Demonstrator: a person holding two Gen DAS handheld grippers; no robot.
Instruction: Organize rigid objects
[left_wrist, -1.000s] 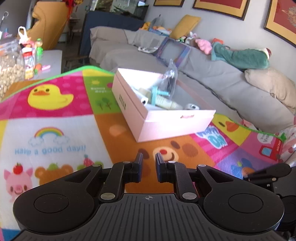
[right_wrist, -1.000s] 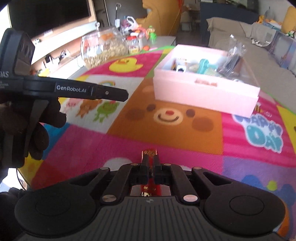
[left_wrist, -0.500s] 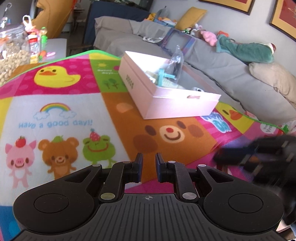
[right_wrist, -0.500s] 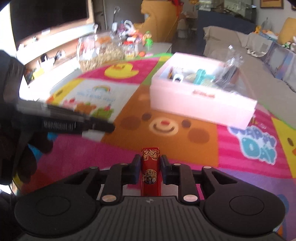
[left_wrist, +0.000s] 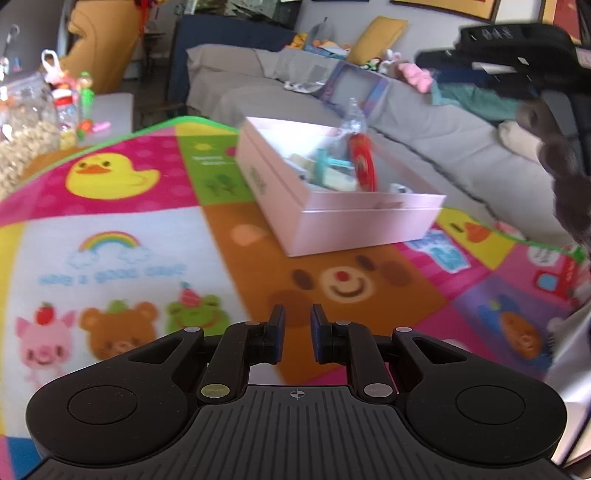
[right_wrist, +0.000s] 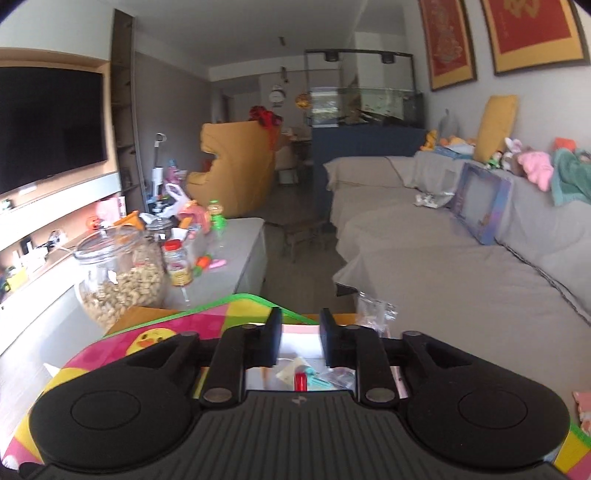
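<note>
On the cartoon play mat (left_wrist: 122, 240): pink box (left_wrist: 362, 225) | grey sofa (right_wrist: 443, 266) behind | left fingers (left_wrist: 277, 332) together, empty | right fingers (right_wrist: 271, 339) just spreading, empty

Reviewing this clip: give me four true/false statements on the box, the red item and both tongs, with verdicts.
1. The pink rectangular cardboard box sits on the colourful cartoon play mat. True.
2. The right tongs grip the small red packet. False: their jaws have just been opening, nothing is between them, and the blurred packet is at the box.
3. The left tongs hold nothing. True.
4. The glass jar of nuts stands inside the box. False: it stands beyond the mat's edge.
</note>
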